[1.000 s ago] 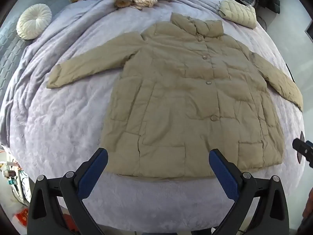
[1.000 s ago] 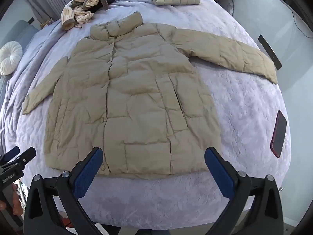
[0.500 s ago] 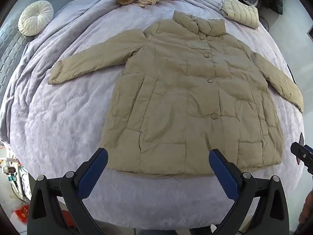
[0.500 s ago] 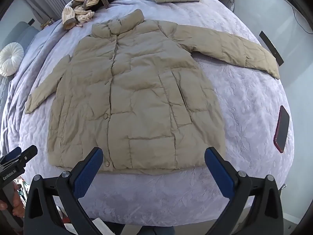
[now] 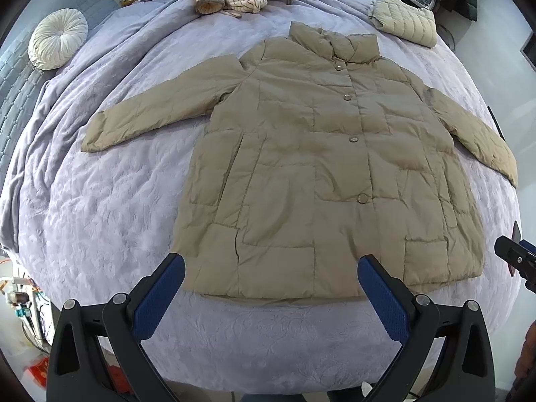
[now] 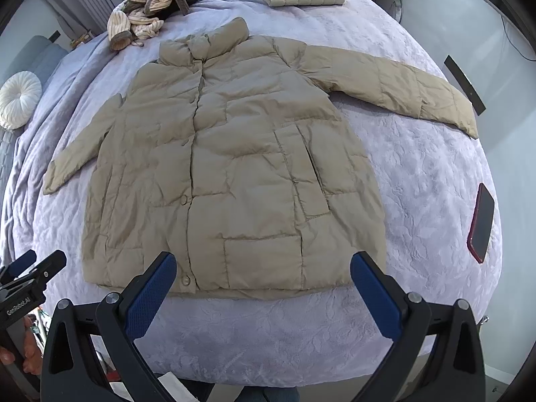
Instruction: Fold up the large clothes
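left gripper (image 5: 270, 279) and right gripper (image 6: 263, 276) are held wide, empty, above the hem. the coat (image 5: 321, 167) is spread flat on the bed (image 5: 100, 207), collar at twelve o'clock. folding is judged unstarted; a sleeve grab is called for next.

Home bedroom: quilted bed (image 5: 100, 221), round cushion (image 5: 57, 38).

Bright, soft daylight, sharp focus, strong fisheye bending with dark corners.
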`<state>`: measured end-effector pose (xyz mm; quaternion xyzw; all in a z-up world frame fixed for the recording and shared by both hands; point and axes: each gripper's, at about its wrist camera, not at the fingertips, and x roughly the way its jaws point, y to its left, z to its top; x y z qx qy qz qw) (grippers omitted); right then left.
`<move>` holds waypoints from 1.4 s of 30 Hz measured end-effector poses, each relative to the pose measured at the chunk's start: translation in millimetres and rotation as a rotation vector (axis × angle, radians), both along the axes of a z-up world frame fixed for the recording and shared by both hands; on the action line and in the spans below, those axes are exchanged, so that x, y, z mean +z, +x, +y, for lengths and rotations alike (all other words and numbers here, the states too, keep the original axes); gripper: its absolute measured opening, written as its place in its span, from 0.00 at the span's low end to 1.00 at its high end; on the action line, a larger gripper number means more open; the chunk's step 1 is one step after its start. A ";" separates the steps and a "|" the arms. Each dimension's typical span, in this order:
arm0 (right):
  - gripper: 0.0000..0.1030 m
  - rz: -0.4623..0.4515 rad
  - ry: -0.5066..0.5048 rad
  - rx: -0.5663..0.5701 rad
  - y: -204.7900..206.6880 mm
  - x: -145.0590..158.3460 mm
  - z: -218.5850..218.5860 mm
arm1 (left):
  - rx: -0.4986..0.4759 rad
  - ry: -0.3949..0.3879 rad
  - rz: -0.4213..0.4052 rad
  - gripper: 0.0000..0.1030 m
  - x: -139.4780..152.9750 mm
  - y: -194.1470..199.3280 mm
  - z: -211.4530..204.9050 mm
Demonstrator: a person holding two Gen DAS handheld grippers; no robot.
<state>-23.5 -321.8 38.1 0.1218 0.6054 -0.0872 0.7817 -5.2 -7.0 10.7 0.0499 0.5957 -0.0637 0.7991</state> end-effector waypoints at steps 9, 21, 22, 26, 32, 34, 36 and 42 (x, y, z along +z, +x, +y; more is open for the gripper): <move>1.00 -0.009 -0.003 0.009 0.4 2.3 5.8 | 0.001 -0.001 -0.006 1.00 1.4 -1.9 0.0; 1.00 -0.013 -0.003 0.010 1.5 3.6 7.4 | 0.006 -0.002 -0.010 1.00 4.7 -3.2 1.9; 1.00 -0.013 -0.003 0.011 1.5 3.8 7.8 | 0.006 -0.001 -0.010 1.00 5.1 -3.2 1.9; 1.00 -0.013 -0.003 0.010 1.4 4.3 8.1 | 0.006 -0.001 -0.010 1.00 5.5 -3.2 2.1; 1.00 -0.013 -0.002 0.011 1.3 4.3 8.0 | 0.007 -0.001 -0.010 1.00 5.3 -3.2 2.9; 1.00 -0.014 -0.002 0.011 1.0 4.4 8.1 | 0.007 -0.001 -0.011 1.00 6.0 -3.3 3.4; 1.00 -0.014 -0.003 0.012 1.0 4.3 8.1 | 0.007 -0.001 -0.011 1.00 5.8 -3.3 4.1; 1.00 -0.015 -0.002 0.014 1.5 5.1 9.8 | 0.008 -0.001 -0.011 1.00 5.8 -3.5 3.8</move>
